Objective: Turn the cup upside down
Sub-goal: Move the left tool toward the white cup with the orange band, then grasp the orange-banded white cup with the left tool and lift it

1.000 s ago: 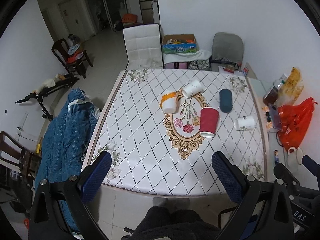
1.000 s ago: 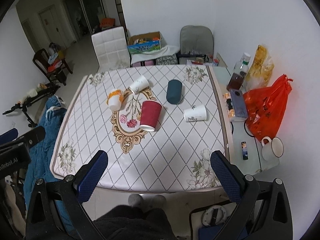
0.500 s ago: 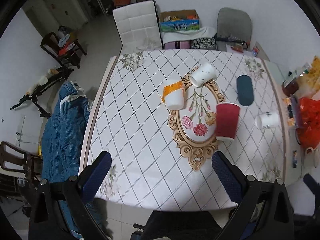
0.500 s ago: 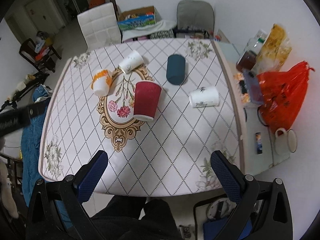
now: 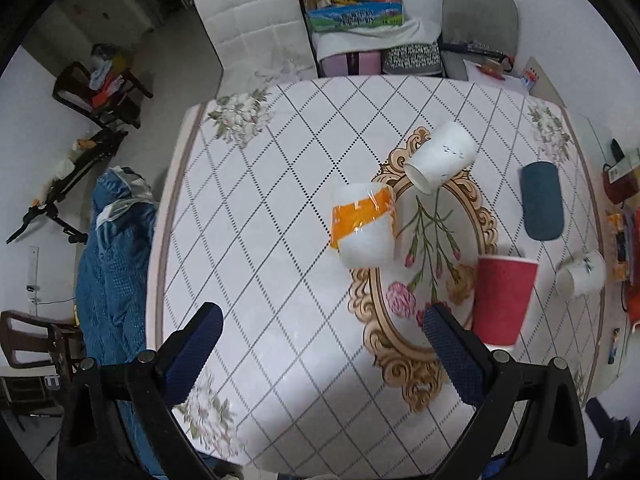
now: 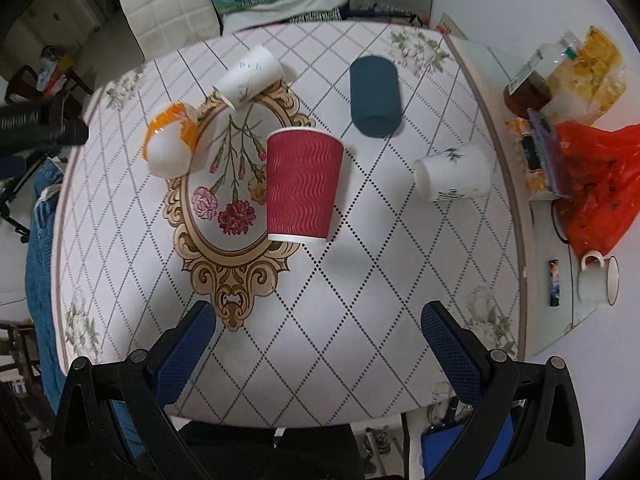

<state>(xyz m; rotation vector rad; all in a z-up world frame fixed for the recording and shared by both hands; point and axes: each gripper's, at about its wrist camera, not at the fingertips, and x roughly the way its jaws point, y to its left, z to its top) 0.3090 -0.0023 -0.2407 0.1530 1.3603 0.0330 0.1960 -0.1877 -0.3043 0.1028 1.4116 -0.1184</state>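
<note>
Several cups lie on their sides on the patterned table [image 5: 256, 264]: an orange-and-white cup [image 5: 363, 224] [image 6: 171, 145], a red ribbed paper cup [image 5: 502, 300] [image 6: 302, 186], a plain white cup [image 5: 440, 157] [image 6: 250, 76], a dark teal cup [image 5: 542, 205] [image 6: 375, 96] and a white cup with a leaf print [image 5: 583, 273] [image 6: 454, 178]. My left gripper [image 5: 322, 330] is open and empty, above the table in front of the orange-and-white cup. My right gripper [image 6: 318, 328] is open and empty, in front of the red cup.
A red plastic bag [image 6: 596, 184], bottle [image 6: 536, 80], snack bags and a white mug [image 6: 600, 280] sit on a glass side surface at right. A white chair [image 5: 256, 28] and boxes stand beyond the table. Blue bedding [image 5: 112, 260] lies to the left.
Both grippers have moved forward and down toward the table, so the cups look larger. Both stay open and empty. No cup has moved.
</note>
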